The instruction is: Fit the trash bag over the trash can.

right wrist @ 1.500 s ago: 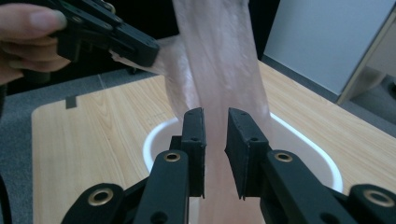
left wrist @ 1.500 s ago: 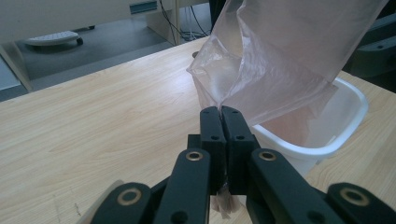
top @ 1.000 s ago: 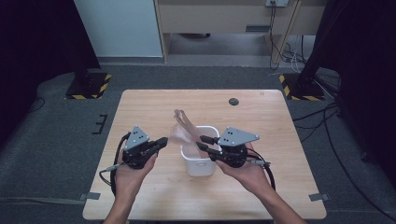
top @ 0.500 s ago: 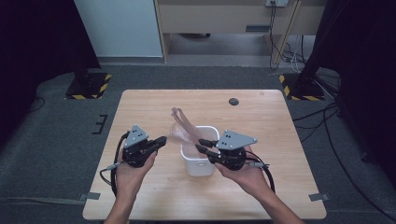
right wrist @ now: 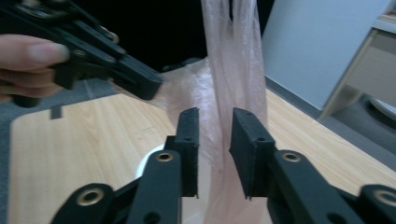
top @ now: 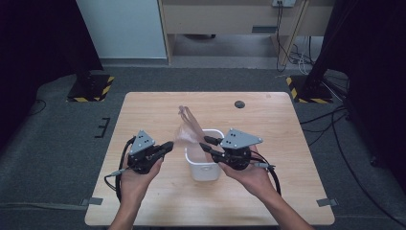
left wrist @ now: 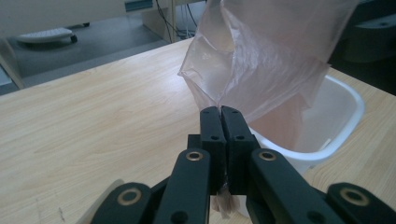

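Grey carpet surrounds a pale wooden bench (top: 153,110) that carries a white tub (top: 206,165) near its middle and a small dark disc (top: 239,104) toward the far edge. At the left, the left gripper (top: 165,146) has its fingers (left wrist: 211,123) clenched on the edge of a thin pink plastic bag (top: 189,132); in the left gripper view the film runs up out of the shut fingers and billows over the tub's rim (left wrist: 355,100). The bag hangs partly inside the tub, its handles standing up above it. To the right, the right gripper (top: 208,143) reaches in over the tub; in the right gripper view its fingers (right wrist: 189,135) stand apart with the bag's gathered strip (right wrist: 233,70) between them, and they have just been opening a little, not pressing the film. The step in hand looks like lining the tub with the bag: one side is pinned and the other is being sought. The next move likely calls for the right fingers to close on the free edge, then for both hands to draw the mouth apart and down over the rim without tearing the film.
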A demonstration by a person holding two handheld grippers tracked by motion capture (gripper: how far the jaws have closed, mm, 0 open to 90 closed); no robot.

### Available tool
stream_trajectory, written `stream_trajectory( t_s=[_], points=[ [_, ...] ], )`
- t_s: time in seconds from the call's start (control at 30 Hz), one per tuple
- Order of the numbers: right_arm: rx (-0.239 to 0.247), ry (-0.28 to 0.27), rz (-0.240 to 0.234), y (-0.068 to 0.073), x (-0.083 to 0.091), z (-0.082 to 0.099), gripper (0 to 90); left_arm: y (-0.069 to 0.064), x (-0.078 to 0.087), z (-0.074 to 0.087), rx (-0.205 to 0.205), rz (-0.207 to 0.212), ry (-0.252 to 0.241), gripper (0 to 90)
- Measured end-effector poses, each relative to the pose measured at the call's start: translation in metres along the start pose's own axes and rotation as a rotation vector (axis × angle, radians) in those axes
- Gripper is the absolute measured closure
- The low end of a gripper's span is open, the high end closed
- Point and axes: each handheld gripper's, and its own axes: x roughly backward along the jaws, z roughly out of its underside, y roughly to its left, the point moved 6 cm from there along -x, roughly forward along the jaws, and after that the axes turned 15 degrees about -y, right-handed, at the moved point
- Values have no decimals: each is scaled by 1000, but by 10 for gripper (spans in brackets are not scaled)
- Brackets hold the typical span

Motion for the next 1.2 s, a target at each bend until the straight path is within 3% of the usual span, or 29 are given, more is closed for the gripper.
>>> stream_trajectory(
  t_s=[0.2,0.27,0.47,0.6,0.83,1.0,1.2],
  points=[
    [-3,33,35,-10,-7,5,900,-3,4,-1,-10,9,-13,883],
    [-11,40,43,-13,-7,7,900,-3,5,-1,-12,3,-20,874],
    [-19,42,56,-18,-6,10,900,5,9,2,-1,-70,-50,513],
    [-30,37,66,-22,-3,10,900,11,16,10,-4,-93,-56,413],
    [-46,41,71,-26,-3,12,900,20,29,28,3,-107,-40,401],
    [-48,40,62,-23,-6,12,900,26,17,34,58,-93,-21,446],
    [-49,43,55,-21,-9,14,900,15,3,22,52,-58,-52,471]
  ],
)
